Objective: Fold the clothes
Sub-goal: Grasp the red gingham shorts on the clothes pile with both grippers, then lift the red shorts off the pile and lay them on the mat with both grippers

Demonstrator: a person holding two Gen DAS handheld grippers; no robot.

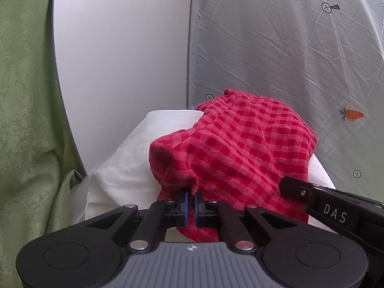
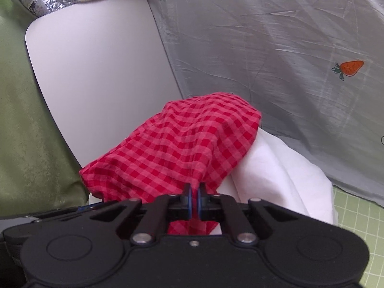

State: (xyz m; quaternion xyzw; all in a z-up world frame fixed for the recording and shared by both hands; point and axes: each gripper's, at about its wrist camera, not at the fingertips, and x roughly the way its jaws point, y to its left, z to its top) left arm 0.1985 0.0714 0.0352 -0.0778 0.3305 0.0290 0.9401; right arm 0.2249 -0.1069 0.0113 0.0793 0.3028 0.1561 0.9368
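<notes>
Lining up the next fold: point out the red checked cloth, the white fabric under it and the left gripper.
red checked cloth (image 1: 240,148), left wrist view, middle of its bunched top.
white fabric (image 2: 283,168), right wrist view, bare fold right of the cloth.
left gripper (image 1: 191,198), left wrist view, between its fingertips.

A home setting, likely a bedroom or living space: a grey sheet printed with carrots (image 1: 288,48) drapes beside a white round-cornered table (image 2: 96,76), green textured fabric (image 1: 26,120) hangs at the side, and a white garment (image 2: 283,172) lies crumpled beneath red gingham clothing (image 2: 182,144).

The left tongs (image 1: 191,200) pinch the red checked cloth (image 1: 240,148) draped over white fabric (image 1: 124,163).
</notes>
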